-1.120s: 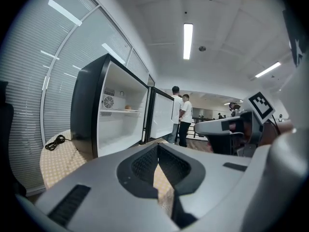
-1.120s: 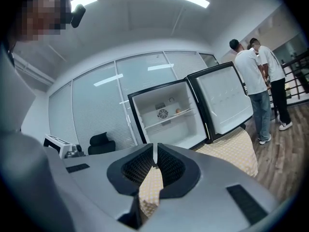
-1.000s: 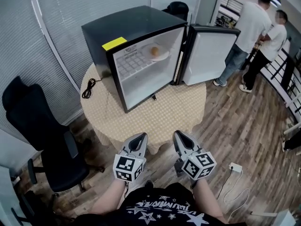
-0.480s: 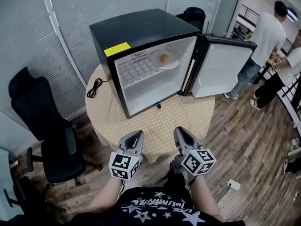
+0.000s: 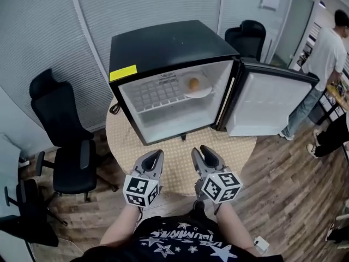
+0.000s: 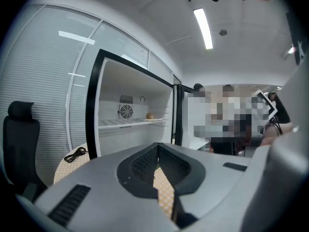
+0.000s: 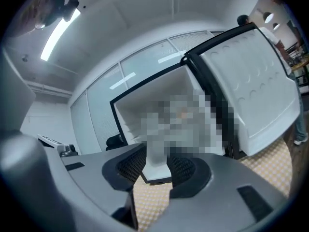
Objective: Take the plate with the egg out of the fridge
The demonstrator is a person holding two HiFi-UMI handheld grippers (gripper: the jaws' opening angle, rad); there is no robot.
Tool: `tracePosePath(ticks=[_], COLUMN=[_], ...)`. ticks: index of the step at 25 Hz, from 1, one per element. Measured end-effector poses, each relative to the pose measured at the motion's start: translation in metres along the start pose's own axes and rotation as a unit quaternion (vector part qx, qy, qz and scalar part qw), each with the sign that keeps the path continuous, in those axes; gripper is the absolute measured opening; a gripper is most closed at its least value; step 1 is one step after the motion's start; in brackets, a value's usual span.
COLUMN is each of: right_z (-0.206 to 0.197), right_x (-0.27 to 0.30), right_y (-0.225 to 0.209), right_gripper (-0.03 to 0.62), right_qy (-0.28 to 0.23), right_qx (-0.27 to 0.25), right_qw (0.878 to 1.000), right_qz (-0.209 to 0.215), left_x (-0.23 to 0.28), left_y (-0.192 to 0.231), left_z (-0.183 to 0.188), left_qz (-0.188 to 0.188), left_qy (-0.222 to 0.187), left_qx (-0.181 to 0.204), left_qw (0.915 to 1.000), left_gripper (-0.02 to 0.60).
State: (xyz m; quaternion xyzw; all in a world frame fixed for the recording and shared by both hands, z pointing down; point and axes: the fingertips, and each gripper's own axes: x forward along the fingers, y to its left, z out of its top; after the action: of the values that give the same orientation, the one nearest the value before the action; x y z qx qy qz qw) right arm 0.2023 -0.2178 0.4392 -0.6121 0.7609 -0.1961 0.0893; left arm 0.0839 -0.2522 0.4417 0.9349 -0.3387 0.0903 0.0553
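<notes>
The left gripper [image 5: 153,158] has its two grey jaws pressed together at the tips, with nothing between them. The right gripper [image 5: 200,153] is opening; its jaws stand apart with nothing between them, and through the gap only cloth and the fridge's lower edge show. Both hover side by side, near each other, over the near edge of the round table covered in a beige checked cloth [image 5: 240,143], and neither touches anything.

Beyond them on the table stands the small black fridge [image 5: 163,45]. Its white-lined door [image 5: 267,105] is swung wide to the right. The round white plate [image 5: 203,93] sits on the upper wire shelf, towards the right side of the compartment, and the brown egg [image 5: 193,83] rests on it, well apart from both grippers. A yellow sticker [image 5: 122,72] marks the fridge's top front edge at the left, and a coiled black cable [image 6: 75,153] lies on the cloth beside the fridge's left wall.

A black office chair [image 5: 60,124] stands left of the table. A person in a white shirt [image 5: 327,53] stands at the far right.
</notes>
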Motion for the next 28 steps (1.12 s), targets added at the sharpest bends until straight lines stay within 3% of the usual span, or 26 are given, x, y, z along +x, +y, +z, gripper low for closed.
tracePosePath(ticks=[5,9,16,18,21,25,28], right_z=[0.009,0.007,0.017,0.022,0.026,0.028,0.034], right_x=[-0.001,-0.003,-0.001,0.005,0.019,0.045,0.065], right_y=[-0.029,-0.047,-0.05,-0.056,-0.066,-0.073,-0.078], right_gripper=[0.177,0.218,0.215,0.193,0.089,0.067,0.061], right_qy=[0.02,0.051,0.06,0.056,0.047,0.041,0.035], right_qx=[0.023,0.011,-0.023,-0.018,0.005,0.065,0.075], right_qw=[0.999,0.997,0.991,0.992,0.994,0.993,0.994], right_qz=[0.039,0.065,0.116,0.116,0.103,0.087,0.066], left_x=[0.028,0.038,0.037,0.039,0.041,0.043,0.05], left_y=[-0.033,-0.049,-0.051,-0.05,-0.046,-0.025,-0.007], left_z=[0.007,0.004,-0.006,-0.007,-0.002,0.005,0.011], left_qz=[0.026,0.051,0.107,0.112,0.115,0.123,0.119], left_qy=[-0.004,-0.004,0.0,0.004,0.008,-0.001,-0.006], left_qx=[-0.002,-0.008,-0.03,-0.026,-0.007,-0.006,-0.007], left_qw=[0.9996,0.9987,0.9938,0.9934,0.9933,0.9924,0.9929], left_gripper=[0.008,0.008,0.008,0.008,0.008,0.008,0.008])
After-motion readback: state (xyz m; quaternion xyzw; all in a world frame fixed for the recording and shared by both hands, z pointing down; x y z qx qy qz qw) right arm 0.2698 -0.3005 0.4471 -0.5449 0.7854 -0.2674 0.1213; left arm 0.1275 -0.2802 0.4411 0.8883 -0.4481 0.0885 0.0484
